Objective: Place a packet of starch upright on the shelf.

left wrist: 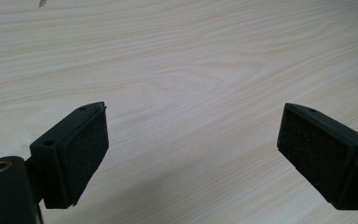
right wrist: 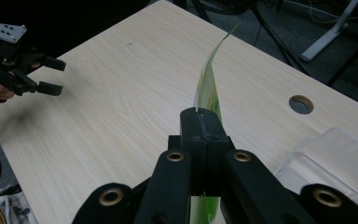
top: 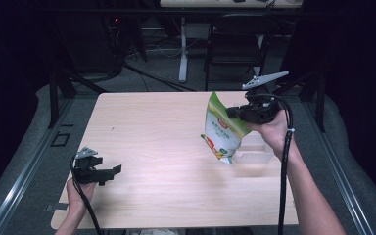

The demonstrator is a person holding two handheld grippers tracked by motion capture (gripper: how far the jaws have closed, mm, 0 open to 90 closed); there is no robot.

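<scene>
Nearest, my left gripper [top: 108, 175]: jaws spread wide, nothing between, low over the table [top: 152, 147]. Farther right, my right gripper [top: 235, 112]: clamped on the green pouch's [top: 223, 129] edge, pouch hanging above a clear plastic container [top: 254, 155].

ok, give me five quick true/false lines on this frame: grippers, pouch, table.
1. The right gripper is shut on the green pouch. True.
2. The pouch lies flat on the table. False: it hangs in the air, pinched at its edge.
3. The left gripper is open with nothing between its pads. True.
4. The left gripper grips the clear tub. False: the tub sits by the right gripper; the left gripper is at the table's near left corner.
5. The table has a round cable hole. True.
</scene>
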